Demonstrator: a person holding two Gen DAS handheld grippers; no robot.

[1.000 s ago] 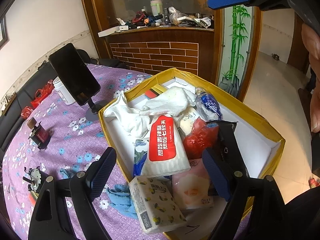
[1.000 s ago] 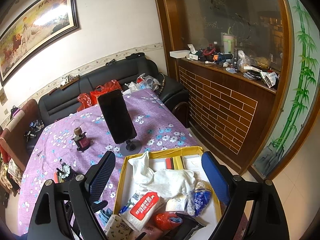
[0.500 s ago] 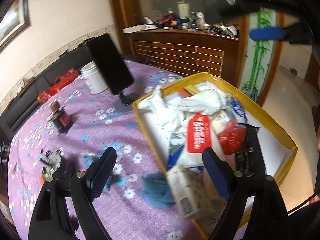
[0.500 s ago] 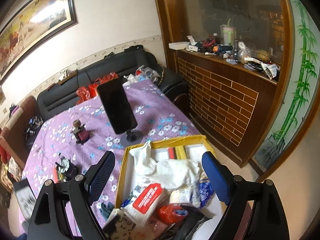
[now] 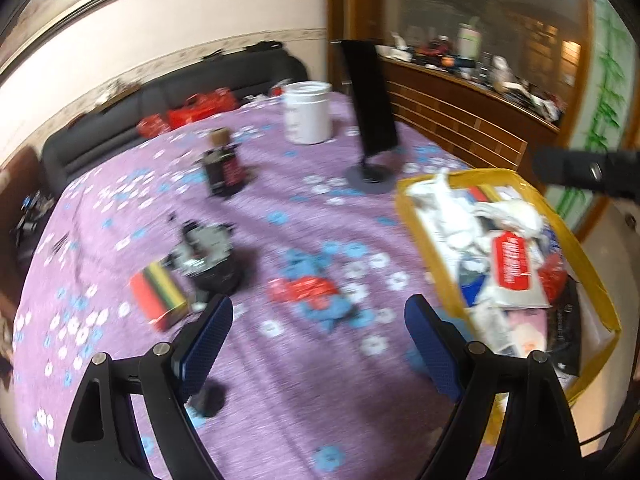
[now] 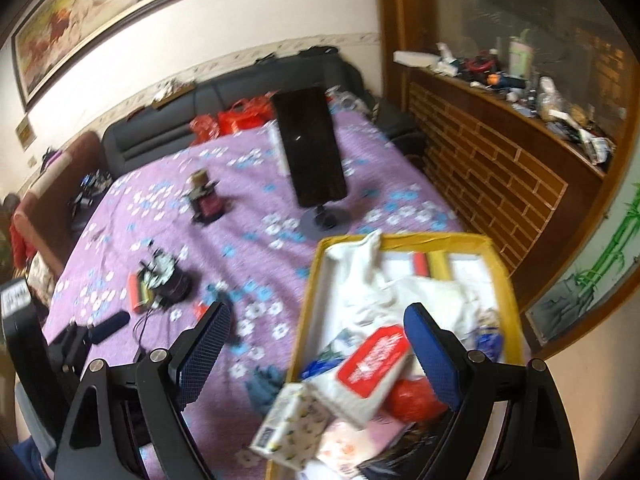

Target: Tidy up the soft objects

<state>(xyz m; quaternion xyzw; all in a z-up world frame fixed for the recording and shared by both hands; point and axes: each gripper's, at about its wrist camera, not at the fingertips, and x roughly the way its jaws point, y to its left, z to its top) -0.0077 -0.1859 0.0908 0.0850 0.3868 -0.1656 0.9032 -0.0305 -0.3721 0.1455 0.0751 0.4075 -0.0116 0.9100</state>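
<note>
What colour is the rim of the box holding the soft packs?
Yellow; the box rim shows best in the right wrist view.

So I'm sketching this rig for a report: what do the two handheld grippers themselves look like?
Both look alike. The left gripper and the right gripper each have two black angular finger arms with triangular cut-outs and silver pivot bolts. Each arm ends in a flat, rounded, dark blue pad with a fine gridded texture. No cables or markings show on either.
</note>
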